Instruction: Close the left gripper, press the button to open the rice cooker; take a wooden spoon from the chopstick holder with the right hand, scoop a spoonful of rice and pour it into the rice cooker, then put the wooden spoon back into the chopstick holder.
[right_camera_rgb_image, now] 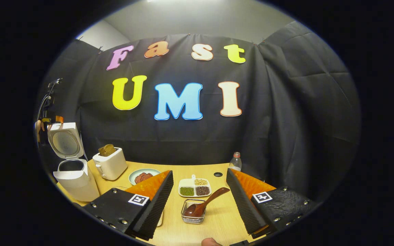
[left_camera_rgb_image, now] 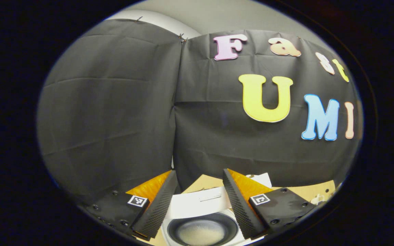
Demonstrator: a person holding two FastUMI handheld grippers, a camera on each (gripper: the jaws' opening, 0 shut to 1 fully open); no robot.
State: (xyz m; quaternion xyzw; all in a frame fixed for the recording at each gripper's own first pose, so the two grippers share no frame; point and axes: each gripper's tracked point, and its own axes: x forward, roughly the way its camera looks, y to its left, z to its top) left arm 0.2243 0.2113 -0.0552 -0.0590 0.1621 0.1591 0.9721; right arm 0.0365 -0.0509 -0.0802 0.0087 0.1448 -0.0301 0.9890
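In the left gripper view the white rice cooker (left_camera_rgb_image: 200, 218) sits directly below and between the two fingers of the left gripper (left_camera_rgb_image: 197, 205), its lid already up. The dark inner pot (left_camera_rgb_image: 202, 230) shows a pale patch on its bottom, though whether that is rice or a reflection cannot be told. The left gripper's fingers stand wide apart, holding nothing and touching nothing; the cooker's raised lid lies in the gap beyond them.

In the right gripper view the one dark brown wooden spoon (right_camera_rgb_image: 205, 204) rests in a small wire-mesh chopstick holder (right_camera_rgb_image: 193, 212) on the light wooden table (right_camera_rgb_image: 217, 222). Its bowl sits down inside the holder and its handle leans up and to the right. The holder stands just ahead of the right gripper (right_camera_rgb_image: 200, 205), in the gap between its fingers but apart from both of them. This gripper too is spread wide and empty.

The same single rice cooker (right_camera_rgb_image: 72, 177) stands at the far left edge of the table with its lid (right_camera_rgb_image: 65, 141) tipped upright. Next to it is one white toaster (right_camera_rgb_image: 109, 165) with a brown slice of bread sticking out of it, then one pale green plate (right_camera_rgb_image: 144, 176) carrying something reddish brown. Behind the holder lies one white divided dish (right_camera_rgb_image: 194, 187) with three compartments of grains: green, pale and dark. One small clear bottle (right_camera_rgb_image: 236, 162) stands near the table's back edge.
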